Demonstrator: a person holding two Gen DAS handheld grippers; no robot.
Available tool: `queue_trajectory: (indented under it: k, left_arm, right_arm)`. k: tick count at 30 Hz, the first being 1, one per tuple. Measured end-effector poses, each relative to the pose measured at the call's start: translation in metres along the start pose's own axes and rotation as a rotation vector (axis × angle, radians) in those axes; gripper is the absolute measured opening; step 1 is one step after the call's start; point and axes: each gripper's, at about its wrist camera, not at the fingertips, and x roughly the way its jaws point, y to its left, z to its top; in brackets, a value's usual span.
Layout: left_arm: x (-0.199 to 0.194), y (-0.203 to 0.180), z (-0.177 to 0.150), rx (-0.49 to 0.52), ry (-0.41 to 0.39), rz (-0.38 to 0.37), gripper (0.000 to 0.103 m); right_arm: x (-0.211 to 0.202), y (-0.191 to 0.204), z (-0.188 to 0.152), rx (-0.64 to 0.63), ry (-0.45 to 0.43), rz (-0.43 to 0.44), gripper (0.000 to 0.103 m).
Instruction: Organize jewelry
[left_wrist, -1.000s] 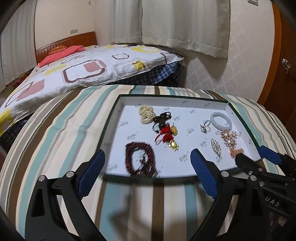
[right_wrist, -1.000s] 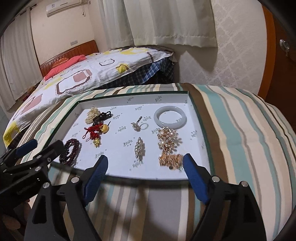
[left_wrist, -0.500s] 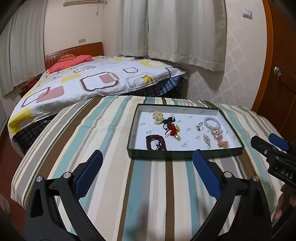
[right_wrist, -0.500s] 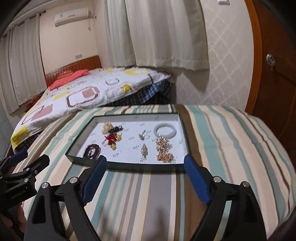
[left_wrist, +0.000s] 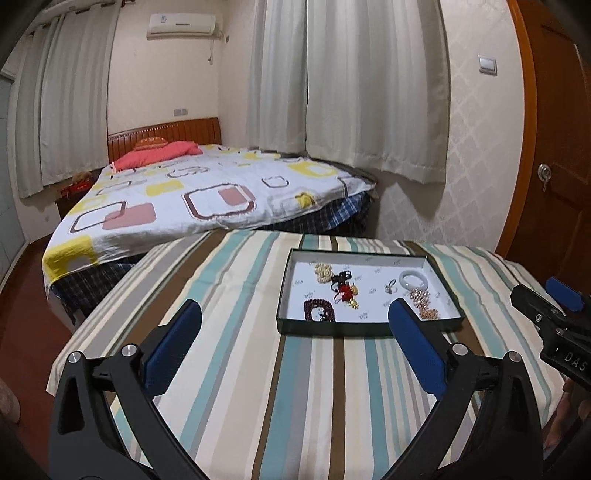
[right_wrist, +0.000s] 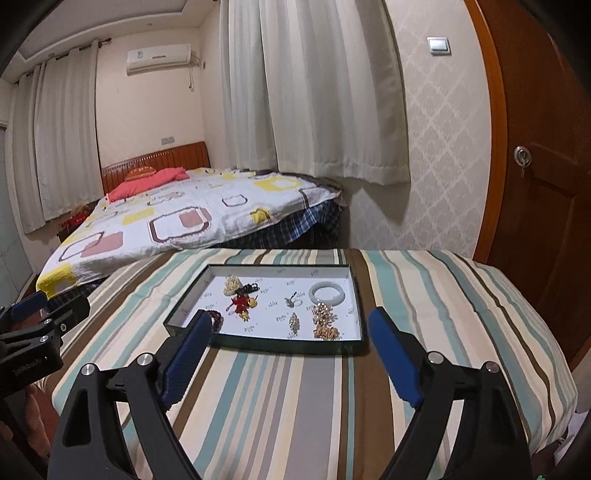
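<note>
On the striped tablecloth (left_wrist: 229, 332) lies the shallow tray (right_wrist: 354, 291) with the jewelry inside, the white bangle (right_wrist: 327, 294) near its far right corner. Both claws, left gripper (left_wrist: 291, 332) opening and right gripper (right_wrist: 290, 349) wide, hold nothing; approach one piece slowly, from above.

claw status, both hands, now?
Left claw: jaws opening, nothing between them, above the striped cloth.
Right claw: open, empty, short of the jewelry tray.
</note>
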Motion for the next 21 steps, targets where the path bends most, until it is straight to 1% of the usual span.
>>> queue_trajectory:
  k: [4,9,21]
  left_arm:
    - [-0.01,0.003,0.001,-0.009,-0.018,0.001,0.099]
    - [-0.013,0.002,0.0,-0.012,-0.019,0.001,0.099]
    - [-0.013,0.003,0.0,-0.013,-0.018,0.0,0.099]
  right_arm:
    - [-0.011,0.001,0.001,-0.002,-0.023,0.001,0.084]
    - [-0.018,0.003,0.002,-0.009,-0.043,0.0,0.084]
    - [-0.022,0.005,0.002,-0.015,-0.053,-0.004,0.084]
